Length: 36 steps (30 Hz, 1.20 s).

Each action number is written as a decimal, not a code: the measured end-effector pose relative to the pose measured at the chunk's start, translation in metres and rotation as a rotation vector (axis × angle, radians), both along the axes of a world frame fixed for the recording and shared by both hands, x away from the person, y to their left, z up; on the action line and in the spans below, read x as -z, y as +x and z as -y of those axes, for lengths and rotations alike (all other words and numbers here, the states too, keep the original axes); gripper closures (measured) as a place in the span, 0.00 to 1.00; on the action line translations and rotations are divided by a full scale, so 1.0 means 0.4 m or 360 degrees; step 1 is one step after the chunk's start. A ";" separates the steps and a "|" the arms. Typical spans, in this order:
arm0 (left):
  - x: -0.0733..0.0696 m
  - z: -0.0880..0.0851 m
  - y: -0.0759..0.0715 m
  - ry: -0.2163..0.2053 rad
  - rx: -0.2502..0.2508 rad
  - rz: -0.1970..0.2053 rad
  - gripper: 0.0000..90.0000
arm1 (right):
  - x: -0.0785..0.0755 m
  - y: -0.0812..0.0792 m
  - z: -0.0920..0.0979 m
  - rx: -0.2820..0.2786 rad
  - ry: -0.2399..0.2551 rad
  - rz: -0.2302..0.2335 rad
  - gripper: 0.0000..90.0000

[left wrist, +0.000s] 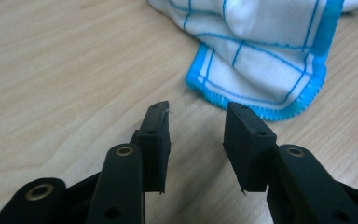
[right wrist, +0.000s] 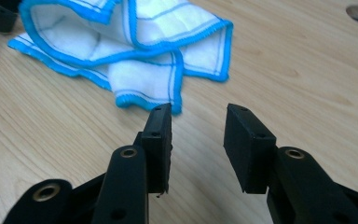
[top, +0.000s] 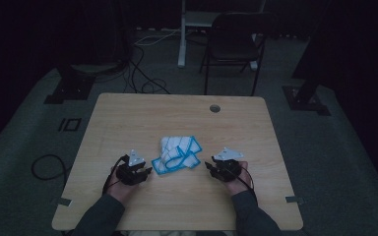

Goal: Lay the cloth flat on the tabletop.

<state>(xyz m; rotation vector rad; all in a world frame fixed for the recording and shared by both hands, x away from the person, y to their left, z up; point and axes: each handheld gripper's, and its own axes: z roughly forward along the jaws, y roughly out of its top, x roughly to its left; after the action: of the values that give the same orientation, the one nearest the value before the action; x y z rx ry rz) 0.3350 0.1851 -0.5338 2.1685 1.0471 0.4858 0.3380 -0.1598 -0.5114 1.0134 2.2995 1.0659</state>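
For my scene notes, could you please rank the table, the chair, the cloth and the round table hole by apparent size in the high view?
1. table
2. chair, though it stands farther off
3. cloth
4. round hole

Dim room, black chair [top: 232, 46]

high view looks down; both claw cameras closely share the cloth [left wrist: 261, 51].

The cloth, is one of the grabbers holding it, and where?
No. The cloth lies loose on the table. The left gripper and right gripper are both open with nothing between their jaws.
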 end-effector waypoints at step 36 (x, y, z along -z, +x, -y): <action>0.002 0.061 0.072 0.0015 -0.0033 -0.0063 0.64 | -0.012 0.046 -0.187 -0.0234 -0.0103 0.0056 0.53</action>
<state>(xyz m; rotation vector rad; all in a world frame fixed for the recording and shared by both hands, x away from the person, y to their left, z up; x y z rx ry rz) 0.3637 0.1606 -0.5346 2.1860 1.0915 0.4598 0.3566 -0.0848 -0.5067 0.8048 2.3942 1.0488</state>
